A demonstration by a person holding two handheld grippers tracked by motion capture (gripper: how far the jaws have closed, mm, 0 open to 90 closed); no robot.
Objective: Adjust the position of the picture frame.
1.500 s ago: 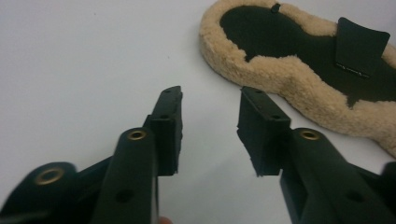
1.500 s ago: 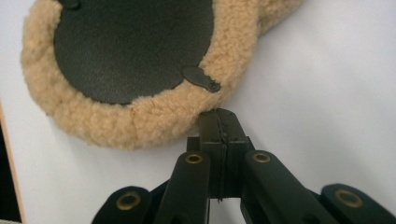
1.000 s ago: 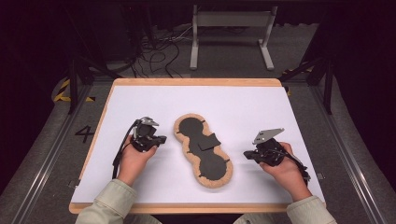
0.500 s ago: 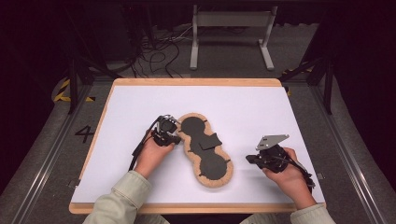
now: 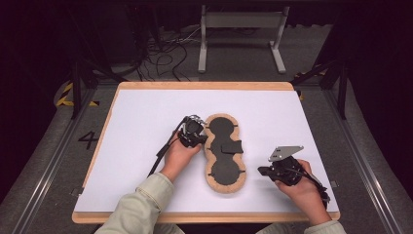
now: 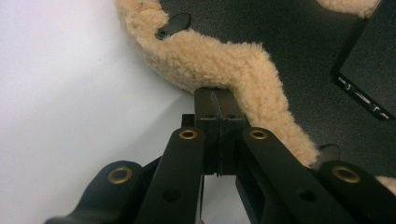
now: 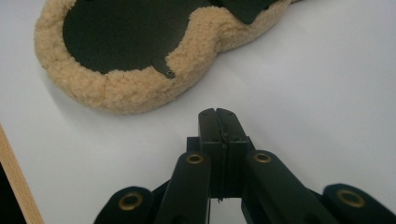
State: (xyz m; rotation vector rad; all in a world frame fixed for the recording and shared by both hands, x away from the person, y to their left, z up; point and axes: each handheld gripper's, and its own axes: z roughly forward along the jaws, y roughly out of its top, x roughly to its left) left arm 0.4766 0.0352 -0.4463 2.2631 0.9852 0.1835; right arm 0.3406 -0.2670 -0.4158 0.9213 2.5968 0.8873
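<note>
While both jaws sit closed and empty, we judge the tan fleece-edged black peanut-shaped pad [image 5: 224, 151] at frame centre soft and light; pinch its fluffy rim.

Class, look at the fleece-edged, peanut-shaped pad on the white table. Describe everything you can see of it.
The pad lies flat on the white table, its long axis running away from the person. It has two rounded lobes joined by a narrow waist. Its face is black and smooth, its rim tan and woolly. A black flap crosses the waist, and small black tabs sit at the rim. The shut left gripper meets the rim at the waist.
</note>
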